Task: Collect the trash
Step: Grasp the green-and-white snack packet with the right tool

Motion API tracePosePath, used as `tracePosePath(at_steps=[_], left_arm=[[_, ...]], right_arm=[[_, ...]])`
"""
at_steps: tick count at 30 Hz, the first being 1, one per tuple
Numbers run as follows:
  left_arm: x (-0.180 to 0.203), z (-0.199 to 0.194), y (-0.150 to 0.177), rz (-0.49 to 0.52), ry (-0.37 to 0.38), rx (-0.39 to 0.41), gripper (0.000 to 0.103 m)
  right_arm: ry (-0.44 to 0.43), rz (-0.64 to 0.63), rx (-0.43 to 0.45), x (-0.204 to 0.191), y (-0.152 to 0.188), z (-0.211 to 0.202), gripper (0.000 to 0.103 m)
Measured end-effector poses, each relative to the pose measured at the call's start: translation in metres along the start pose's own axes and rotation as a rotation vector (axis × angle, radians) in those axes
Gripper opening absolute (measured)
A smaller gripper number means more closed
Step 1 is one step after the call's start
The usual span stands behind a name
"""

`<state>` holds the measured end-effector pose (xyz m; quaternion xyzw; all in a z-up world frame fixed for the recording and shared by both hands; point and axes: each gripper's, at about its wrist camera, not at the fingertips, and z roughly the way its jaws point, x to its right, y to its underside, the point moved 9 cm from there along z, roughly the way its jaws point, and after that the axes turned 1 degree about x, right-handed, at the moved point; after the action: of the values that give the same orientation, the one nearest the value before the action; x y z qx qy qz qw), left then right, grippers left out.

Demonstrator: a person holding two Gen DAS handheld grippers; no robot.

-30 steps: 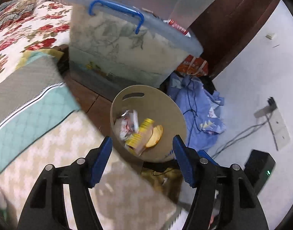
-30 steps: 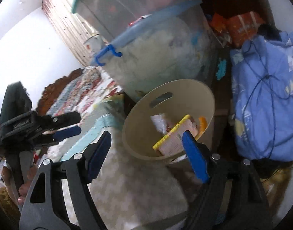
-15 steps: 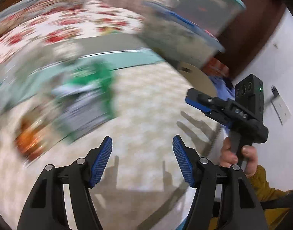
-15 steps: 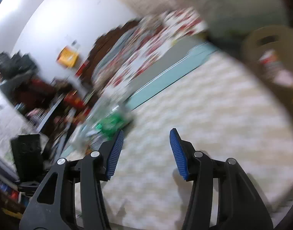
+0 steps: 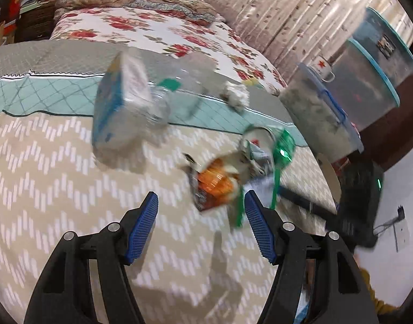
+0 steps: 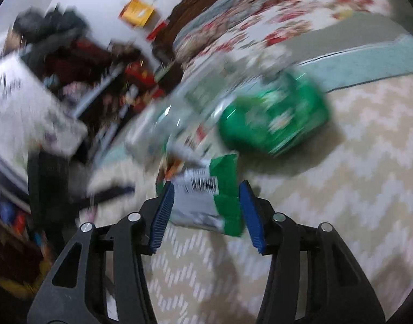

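Note:
Trash lies on the bed's beige zigzag blanket (image 5: 57,189). In the left wrist view my left gripper (image 5: 201,226) is open and empty, just short of an orange snack wrapper (image 5: 214,186). A green wrapper (image 5: 283,148), a white and blue carton (image 5: 120,108), a clear plastic bottle (image 5: 163,102) and a crumpled paper ball (image 5: 236,94) lie beyond. In the right wrist view my right gripper (image 6: 206,210) is open, its jaws on either side of a green and white wrapper (image 6: 206,199) with a barcode. A blurred green bag (image 6: 276,121) lies behind it.
The beige trash bin's rim (image 5: 329,172) shows past the bed's right edge. Stacked clear storage boxes (image 5: 341,102) stand beside the bed. A floral bedspread (image 5: 179,35) covers the far bed. Cluttered dark shelves (image 6: 84,81) stand at the left in the right wrist view.
Both grippers have swung from over the bin to the bed. The right gripper has come down around the green and white wrapper; the left has neared the orange wrapper.

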<state>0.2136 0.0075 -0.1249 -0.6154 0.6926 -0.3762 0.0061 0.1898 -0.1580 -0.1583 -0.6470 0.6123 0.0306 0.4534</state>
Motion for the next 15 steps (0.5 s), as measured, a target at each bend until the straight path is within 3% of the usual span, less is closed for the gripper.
tracePosePath(at_steps=[2, 7, 15], left_arm=[[-0.002, 0.008, -0.006, 0.001, 0.0, -0.006, 0.063], [0.015, 0.027, -0.024, 0.059, 0.019, 0.0, 0.063], [0.05, 0.06, -0.037, 0.167, 0.055, -0.042, 0.077]], right_arm=[[0.023, -0.036, -0.023, -0.006, 0.007, 0.003, 0.041], [0.044, -0.055, -0.022, -0.009, 0.012, 0.003, 0.041], [0.025, -0.037, -0.045, -0.012, 0.012, 0.011, 0.043]])
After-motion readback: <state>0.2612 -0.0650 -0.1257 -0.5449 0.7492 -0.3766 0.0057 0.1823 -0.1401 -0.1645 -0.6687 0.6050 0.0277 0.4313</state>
